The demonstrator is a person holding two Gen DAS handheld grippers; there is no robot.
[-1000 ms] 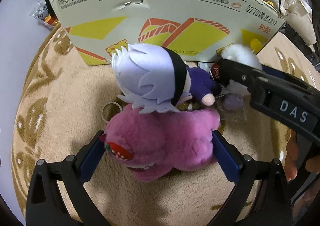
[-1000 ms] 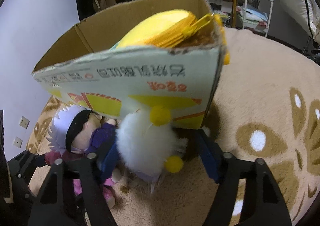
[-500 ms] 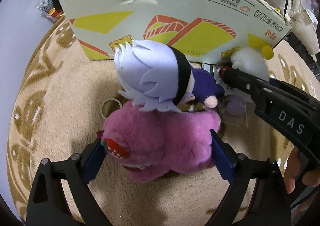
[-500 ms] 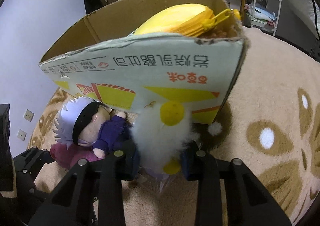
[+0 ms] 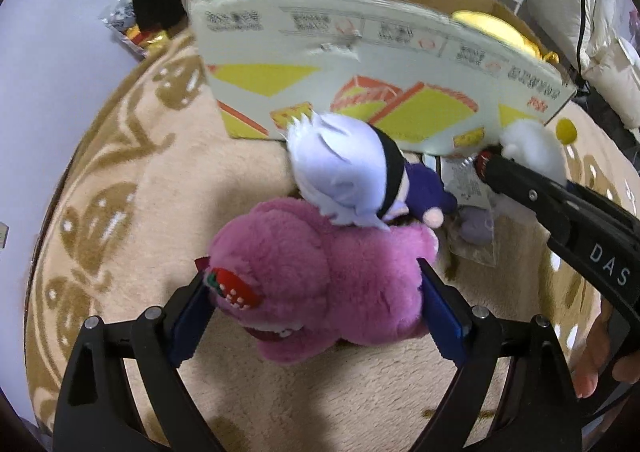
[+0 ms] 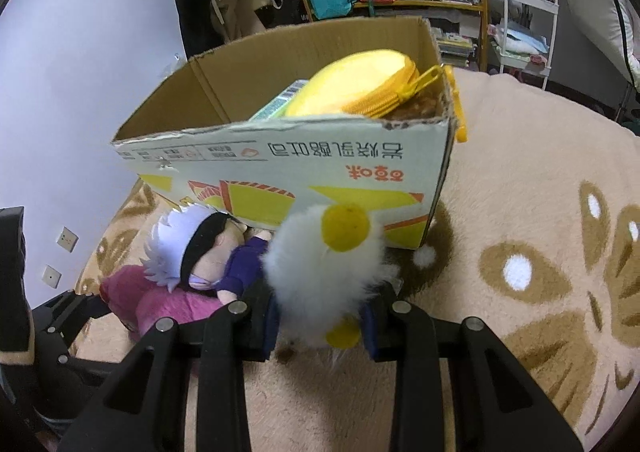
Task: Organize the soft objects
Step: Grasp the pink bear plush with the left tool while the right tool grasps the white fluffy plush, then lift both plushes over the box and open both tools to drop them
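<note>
Pink plush bear (image 5: pixel 320 276): soft, light; left gripper (image 5: pixel 316 308) fingers squeeze its body.
White fluffy plush (image 6: pixel 324 272): compressible; right gripper (image 6: pixel 320 326) fingers pinch its middle.

The left tool (image 5: pixel 316 314) clamps a pink plush toy (image 5: pixel 320 288) on the rug (image 5: pixel 140 188); a white-haired doll (image 5: pixel 348 168) lies across it, before a cardboard box (image 5: pixel 360 64).
</note>
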